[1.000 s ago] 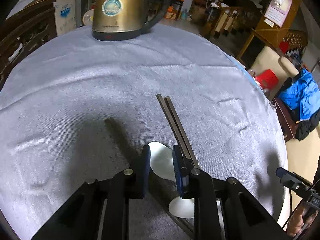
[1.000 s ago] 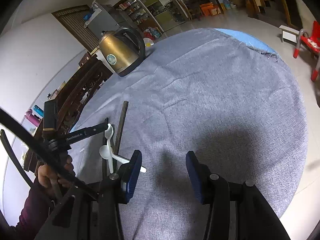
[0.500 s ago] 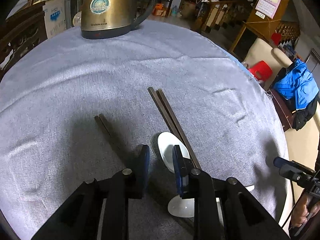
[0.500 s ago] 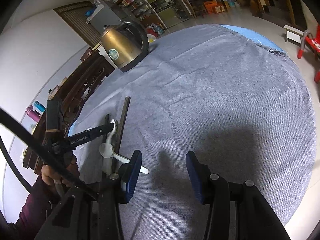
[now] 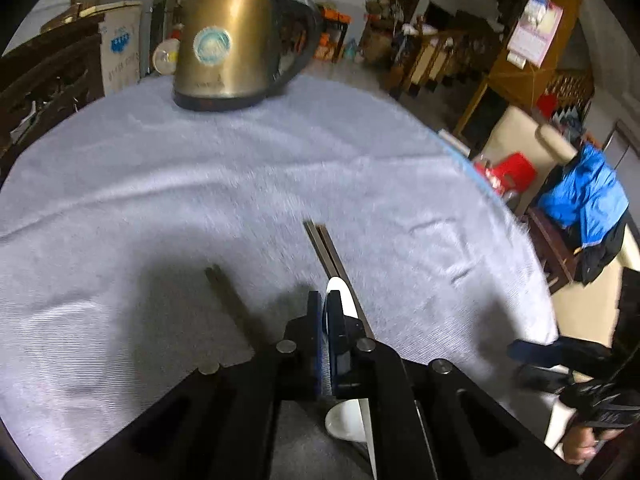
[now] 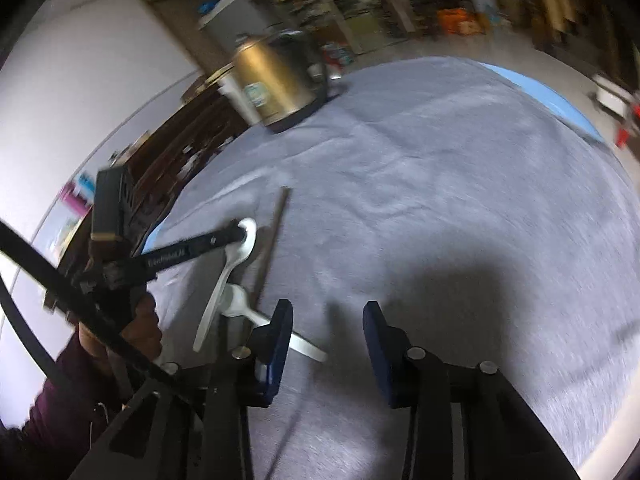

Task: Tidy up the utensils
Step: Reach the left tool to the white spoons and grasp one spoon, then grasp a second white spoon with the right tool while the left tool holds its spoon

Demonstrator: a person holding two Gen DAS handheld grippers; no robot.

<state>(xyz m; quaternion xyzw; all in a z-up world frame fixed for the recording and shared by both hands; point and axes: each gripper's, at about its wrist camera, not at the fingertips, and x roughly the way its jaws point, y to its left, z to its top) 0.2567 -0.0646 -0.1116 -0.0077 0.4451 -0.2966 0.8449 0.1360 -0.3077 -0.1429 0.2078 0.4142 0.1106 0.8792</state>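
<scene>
My left gripper (image 5: 326,304) is shut on the bowl of a white spoon (image 5: 339,292); the right wrist view shows that spoon (image 6: 230,270) tilted up off the cloth, held by the bowl end. A second white spoon (image 5: 348,420) lies on the cloth under the left gripper, also seen in the right wrist view (image 6: 256,312). A pair of dark chopsticks (image 5: 326,248) lies just right of the held spoon. Another dark pair (image 5: 228,296) lies to the left. My right gripper (image 6: 326,340) is open and empty above the cloth, right of the spoons.
A brass-coloured electric kettle (image 5: 228,40) stands at the far edge of the round table with its grey cloth (image 5: 160,180). Dark wooden furniture (image 5: 44,80) is behind on the left. A chair with a blue jacket (image 5: 584,200) stands off the right edge.
My left gripper has closed on the white spoon's bowl and lifted it from the cloth. My right gripper has shifted a little and stays open.
</scene>
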